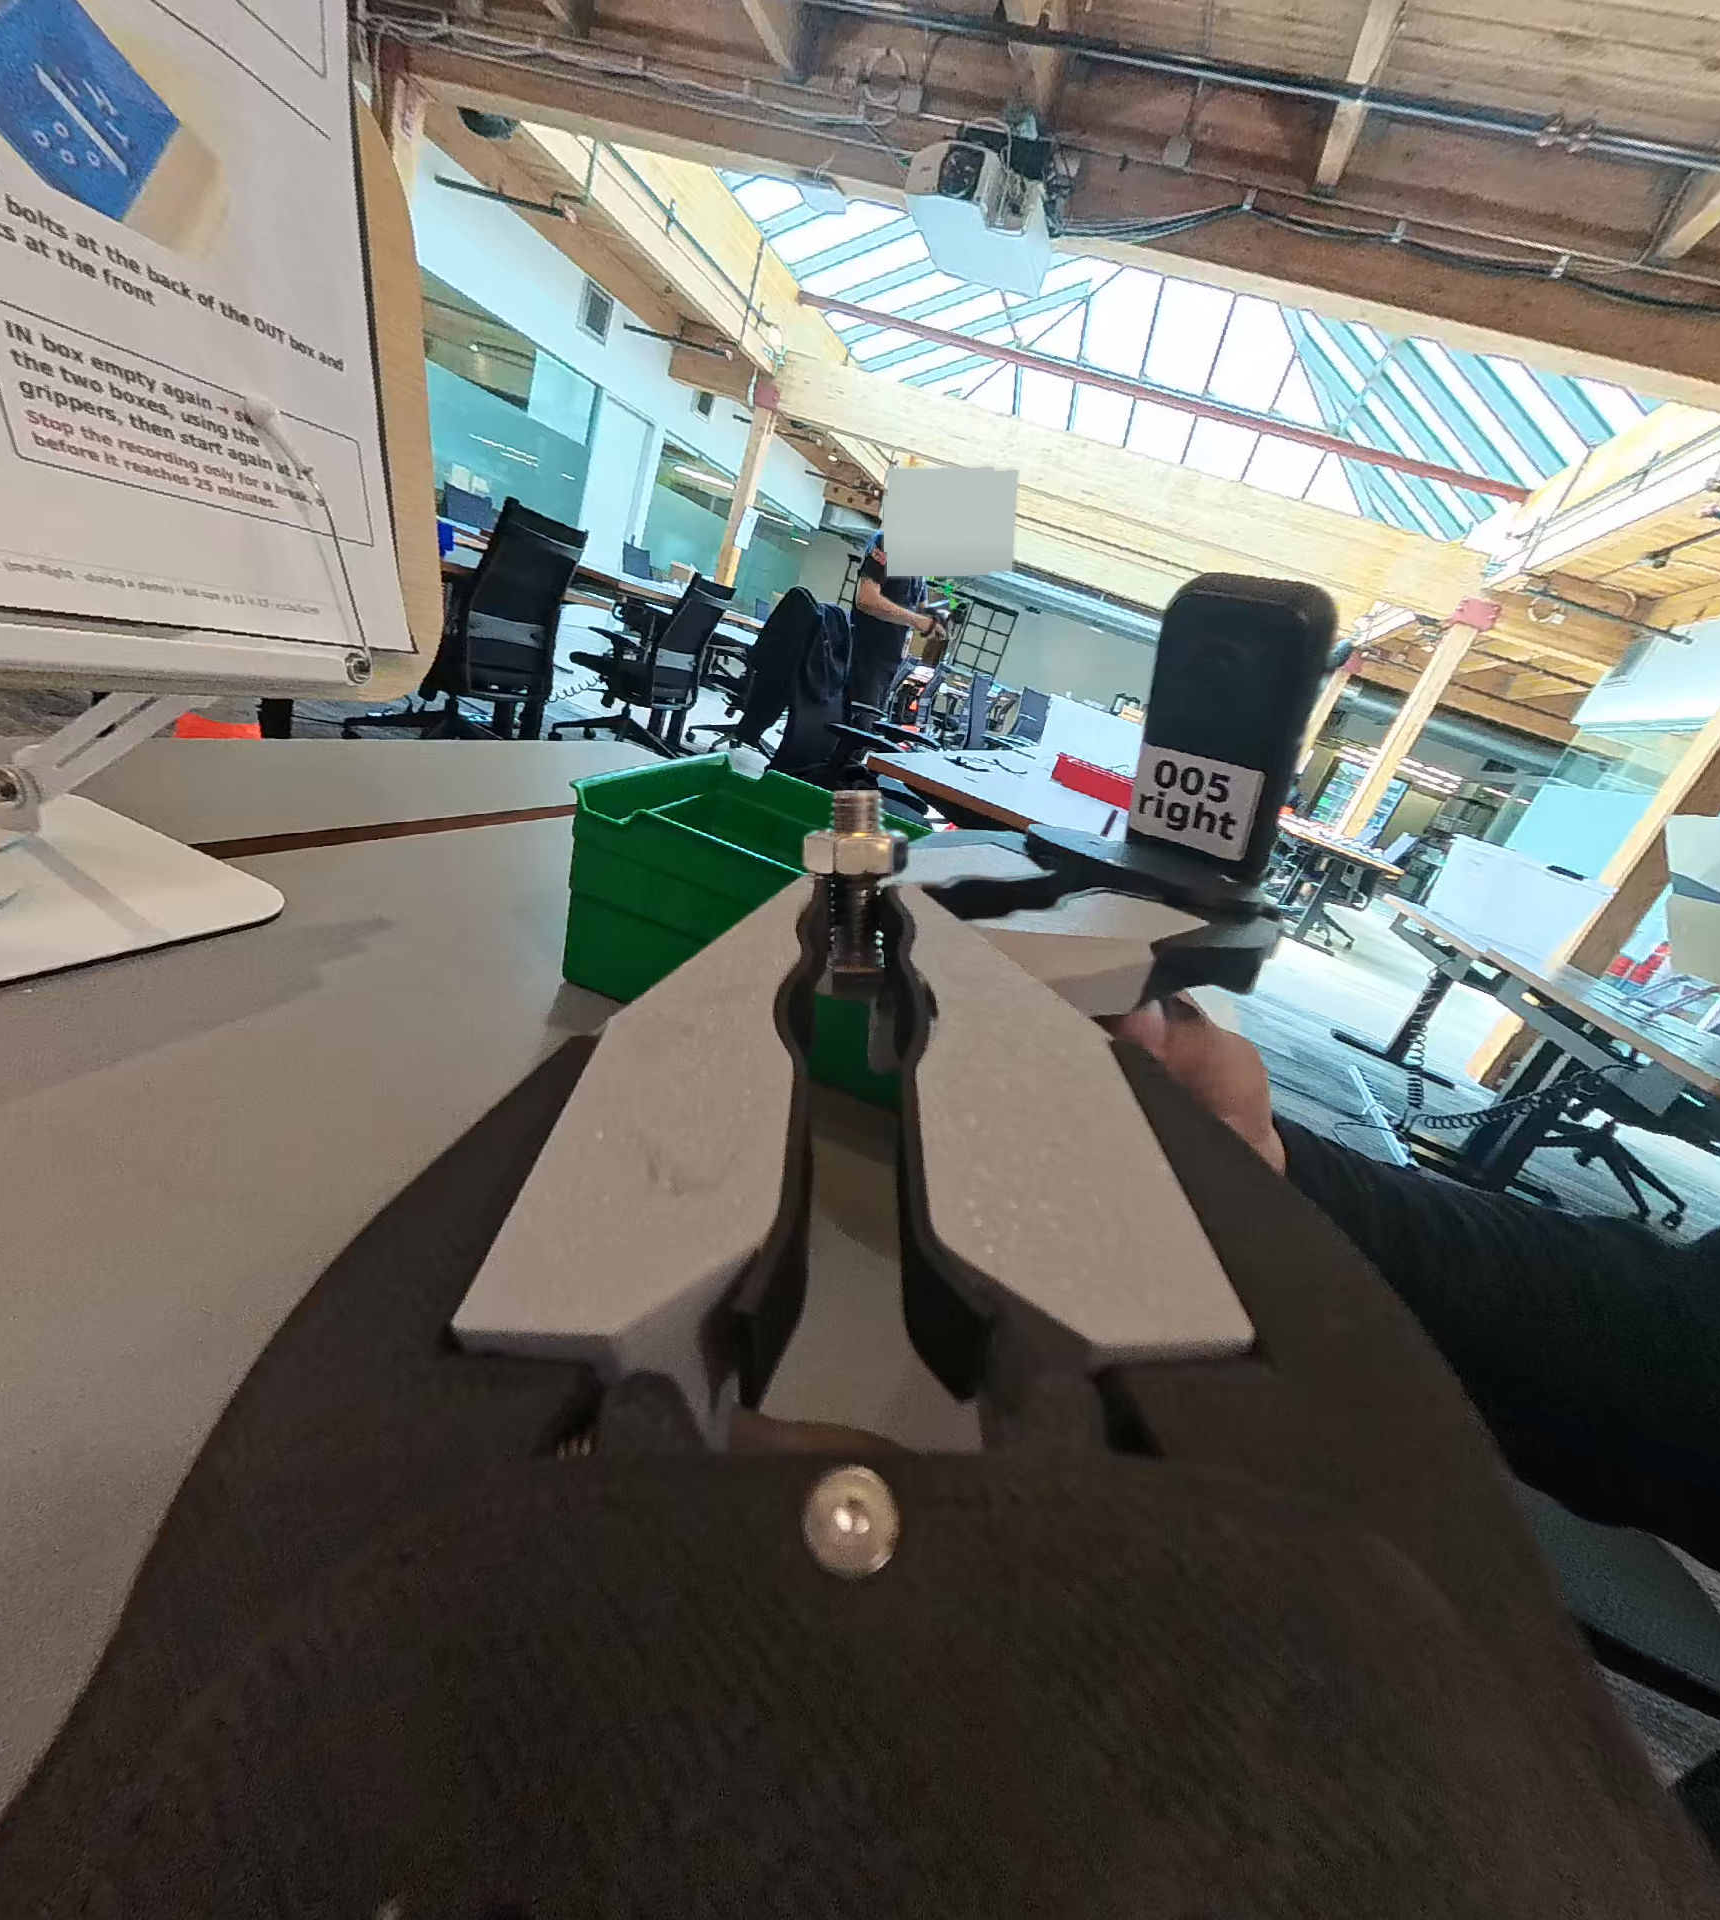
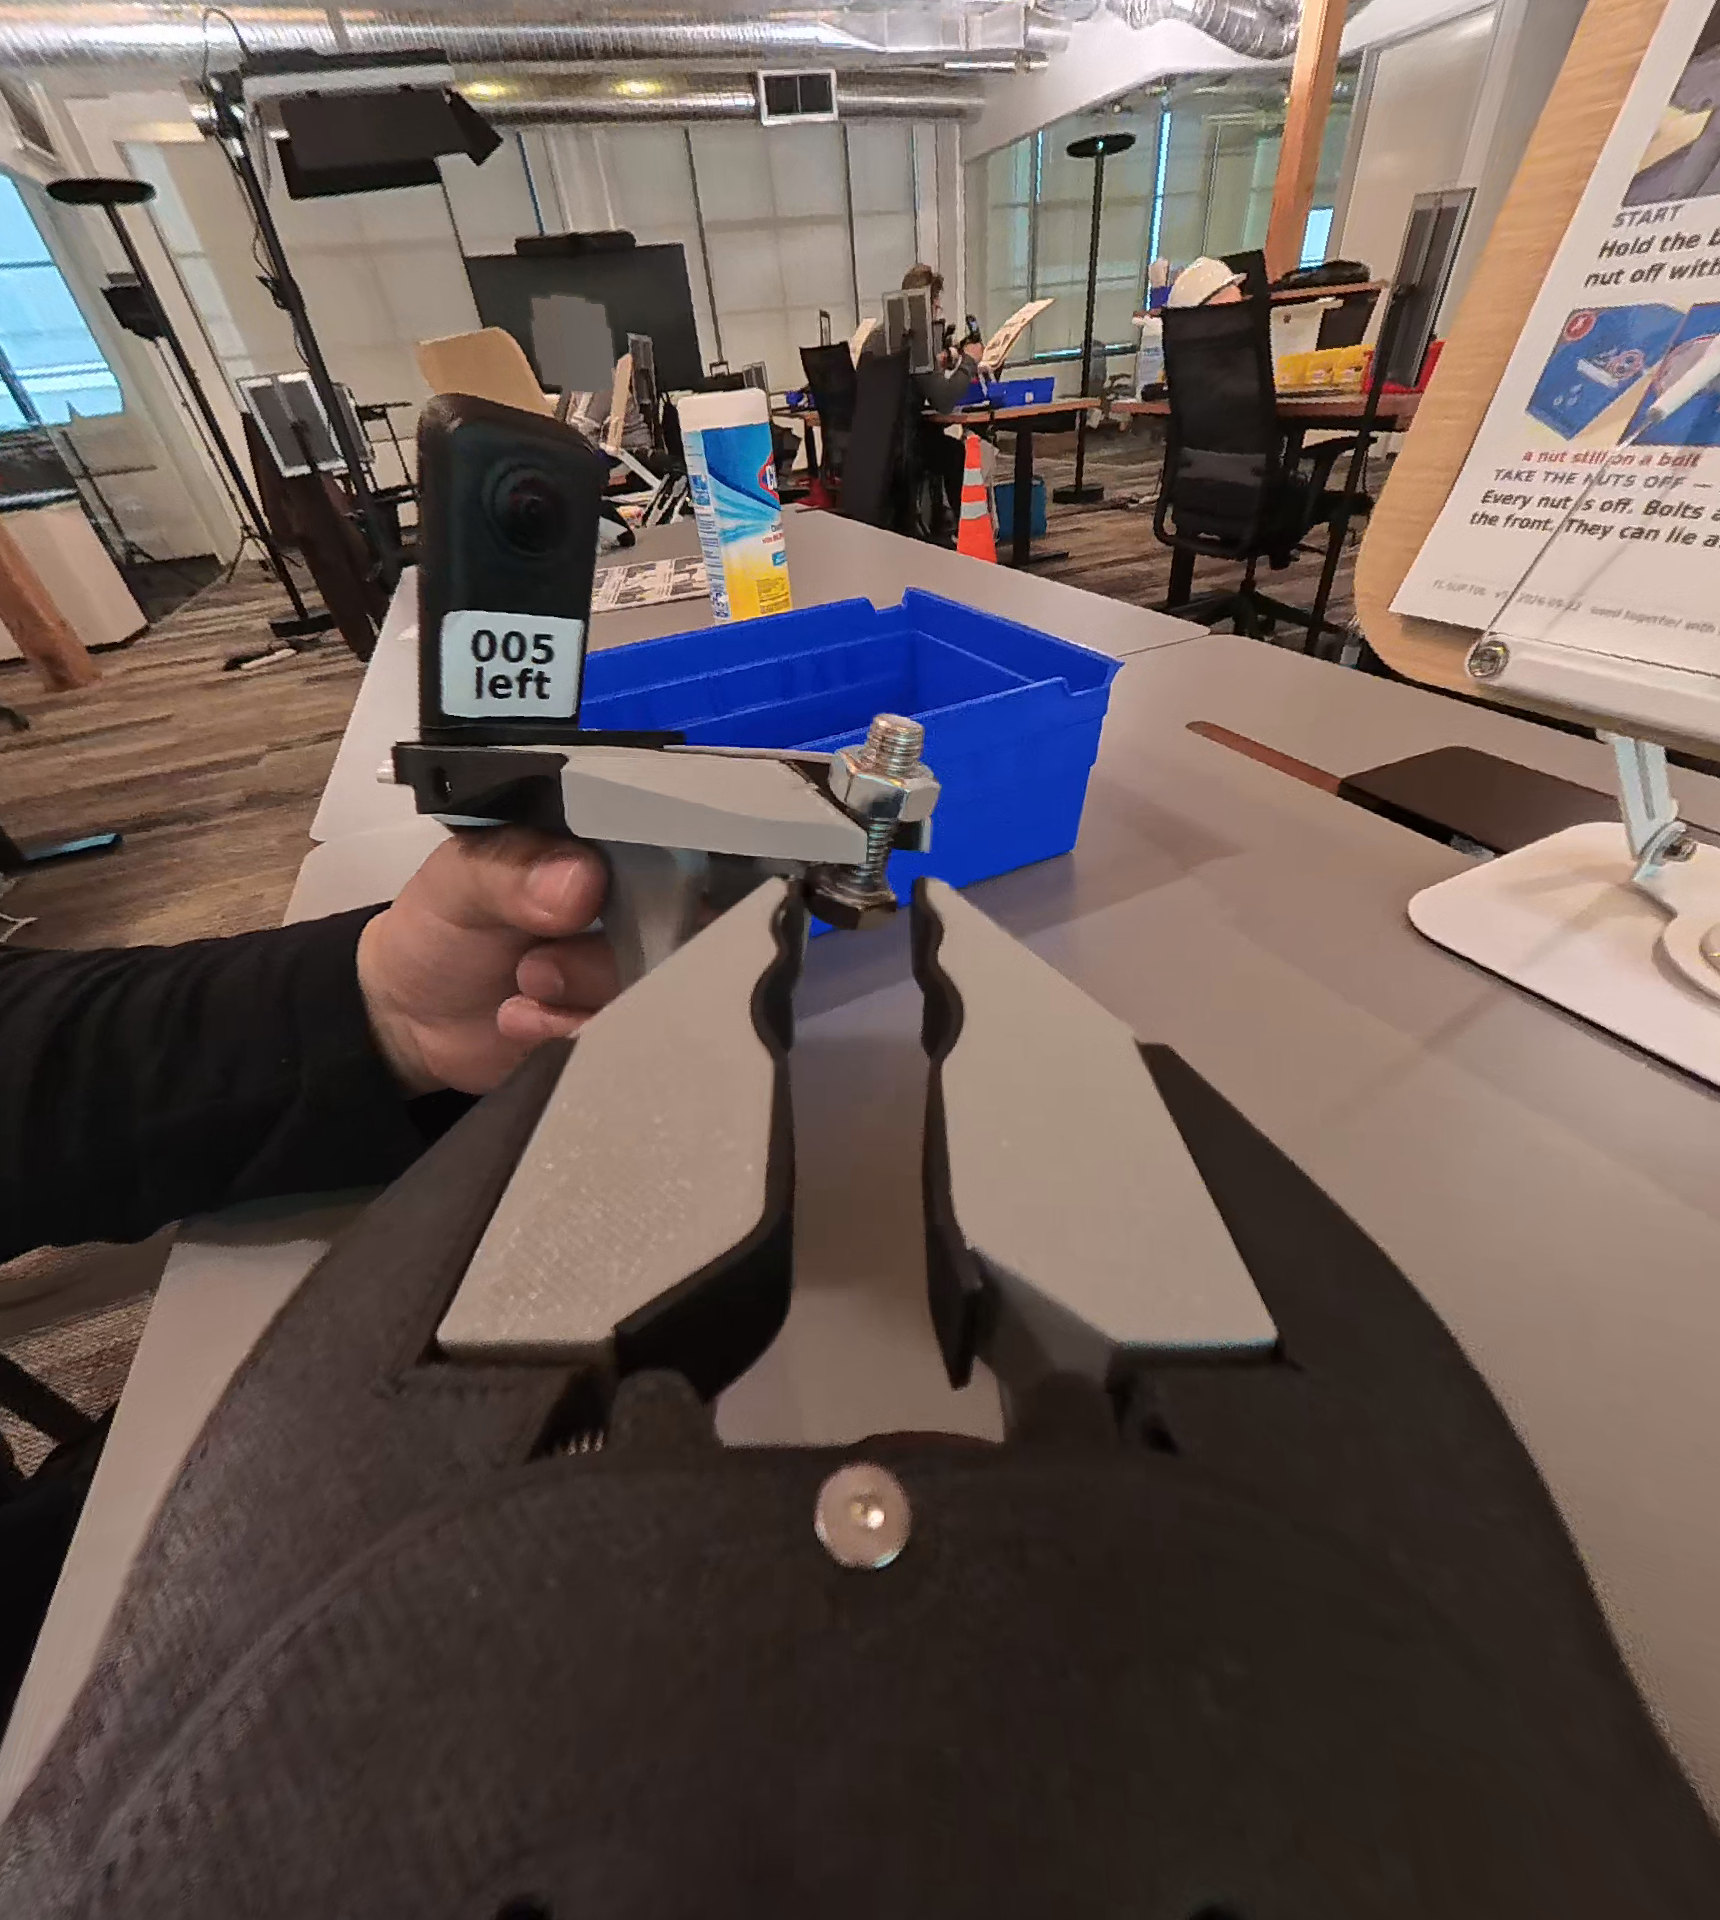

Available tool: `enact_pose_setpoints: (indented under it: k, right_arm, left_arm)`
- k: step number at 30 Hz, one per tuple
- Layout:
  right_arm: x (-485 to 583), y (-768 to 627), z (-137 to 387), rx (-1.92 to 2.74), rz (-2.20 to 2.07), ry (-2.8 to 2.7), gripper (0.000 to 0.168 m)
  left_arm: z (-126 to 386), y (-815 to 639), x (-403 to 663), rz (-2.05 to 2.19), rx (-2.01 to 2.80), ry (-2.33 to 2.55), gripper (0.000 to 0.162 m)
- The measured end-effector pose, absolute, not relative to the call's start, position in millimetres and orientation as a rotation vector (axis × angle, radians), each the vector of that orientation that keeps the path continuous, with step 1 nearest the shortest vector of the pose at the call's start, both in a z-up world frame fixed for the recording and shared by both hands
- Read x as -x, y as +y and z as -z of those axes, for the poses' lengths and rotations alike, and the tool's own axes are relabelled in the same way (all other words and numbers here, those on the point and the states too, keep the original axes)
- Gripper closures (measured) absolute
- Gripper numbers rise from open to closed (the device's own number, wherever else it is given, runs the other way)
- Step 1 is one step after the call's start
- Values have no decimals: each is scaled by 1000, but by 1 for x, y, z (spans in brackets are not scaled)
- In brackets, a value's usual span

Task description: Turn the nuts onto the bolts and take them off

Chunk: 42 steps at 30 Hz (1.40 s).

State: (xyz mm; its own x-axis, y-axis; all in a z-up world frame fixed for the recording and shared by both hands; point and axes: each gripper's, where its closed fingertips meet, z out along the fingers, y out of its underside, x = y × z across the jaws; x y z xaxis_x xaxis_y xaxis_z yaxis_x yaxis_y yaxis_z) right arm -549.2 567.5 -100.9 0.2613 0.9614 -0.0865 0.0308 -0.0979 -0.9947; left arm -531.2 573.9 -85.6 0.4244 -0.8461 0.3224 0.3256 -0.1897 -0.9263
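My left gripper point(image 1: 854, 920) is shut on the threaded shank of a steel bolt point(image 1: 853, 935) and holds it upright above the grey table point(image 1: 316, 1091). A hex nut point(image 1: 854, 854) sits on the thread near the top, just above the fingertips. In the right wrist view the left gripper point(image 2: 882, 836) comes in from the left with the bolt point(image 2: 877, 847), the nut point(image 2: 884, 795) above its fingers and the bolt head below. My right gripper point(image 2: 853, 914) is open, its tips on either side of the bolt head. It also shows in the left wrist view point(image 1: 949, 883), right of the nut.
A green bin point(image 1: 648, 883) stands behind the bolt in the left wrist view. A blue bin point(image 2: 1001, 727) stands behind it in the right wrist view. A white stand point(image 2: 1562, 935) with instruction sheets is on the table. A wipes canister point(image 2: 736, 509) stands farther back. The grippers are tip to tip, or close to it.
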Motion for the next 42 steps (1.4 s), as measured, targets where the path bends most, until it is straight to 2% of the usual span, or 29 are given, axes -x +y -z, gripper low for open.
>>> enact_pose_setpoints:
  k: [16, 20, 28, 34, 37, 42]
  right_arm:
    - [548, 572, 112, 1414, -766, -1104, 154]
    - [547, 570, 117, 1432, -816, -1145, 150]
    - [531, 569, 95, 1384, -974, -1077, 148]
    - [537, 568, 97, 1431, -1131, -1038, 140]
    - [538, 562, 97, 1429, -1197, -1051, 154]
    - [539, 563, 99, 1447, -1168, -1052, 154]
  left_arm:
    - [100, 578, 530, 1113, 1478, 524, 154]
    - [107, 580, 530, 1010, 1504, 576, 155]
    - [104, 574, 528, 1085, 1494, 581, 155]
    - [110, 565, 517, 1067, 1501, 677, 155]
    - [110, 562, 514, 1055, 1496, 700, 155]
    - [111, 563, 514, 1090, 1511, 679, 155]
